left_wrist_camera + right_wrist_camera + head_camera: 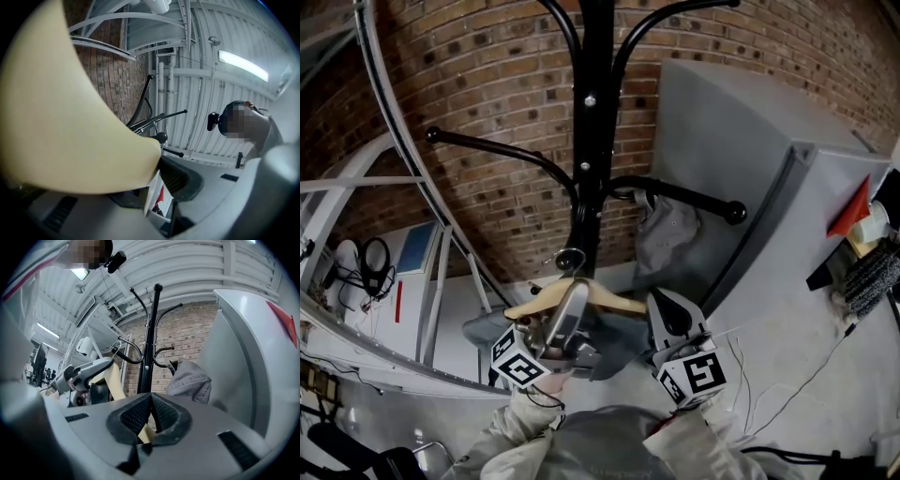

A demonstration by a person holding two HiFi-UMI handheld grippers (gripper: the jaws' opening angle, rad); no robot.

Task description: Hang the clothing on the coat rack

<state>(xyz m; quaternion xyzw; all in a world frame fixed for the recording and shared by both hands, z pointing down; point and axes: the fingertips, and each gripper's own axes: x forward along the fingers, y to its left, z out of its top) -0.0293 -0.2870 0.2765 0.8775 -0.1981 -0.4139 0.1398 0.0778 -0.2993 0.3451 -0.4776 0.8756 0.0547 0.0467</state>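
Observation:
A black coat rack stands against the brick wall, and a grey garment hangs from one of its lower arms. Just in front of the pole I hold a pale wooden hanger with a metal hook. Dark clothing is draped under it. My left gripper is shut on the hanger's middle; in the left gripper view the hanger fills the space at my left gripper. My right gripper is shut on the hanger's right end, its pads meeting above the wood.
A tall grey cabinet stands right of the rack, almost touching its arm. A curved white metal frame runs along the left. A shelf with an orange object is at the far right. Thin cables lie on the floor.

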